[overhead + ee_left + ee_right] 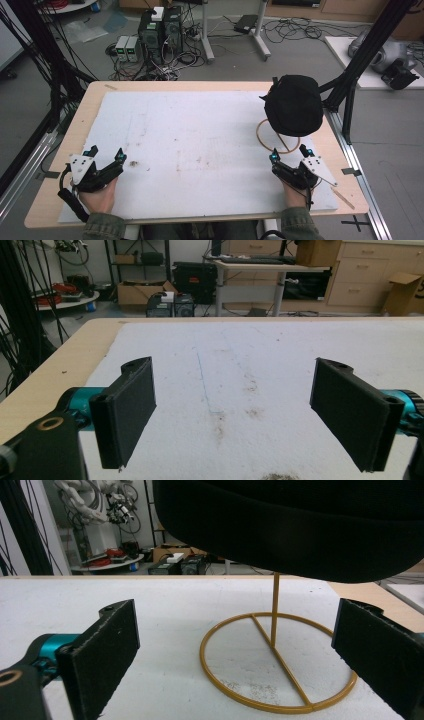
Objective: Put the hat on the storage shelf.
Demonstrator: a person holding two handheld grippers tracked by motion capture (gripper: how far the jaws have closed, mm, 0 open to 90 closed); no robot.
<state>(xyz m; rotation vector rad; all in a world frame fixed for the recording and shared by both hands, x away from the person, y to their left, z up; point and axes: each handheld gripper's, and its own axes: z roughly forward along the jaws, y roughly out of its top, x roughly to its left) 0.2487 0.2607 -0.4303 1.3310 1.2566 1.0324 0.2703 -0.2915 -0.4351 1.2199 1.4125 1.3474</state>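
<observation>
A hat (292,104) sits on a stand (274,666), far right on the mat (200,145).

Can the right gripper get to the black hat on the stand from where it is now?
Probably yes. The right gripper is open, aimed at the gold stand, with bare white mat between. The black hat sits above jaw level, so it would need lifting.

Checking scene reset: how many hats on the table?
1. A black hat sits on a gold wire stand at the table's far right, just ahead of the open right gripper. The left gripper, also open, rests near left on the white mat.
</observation>
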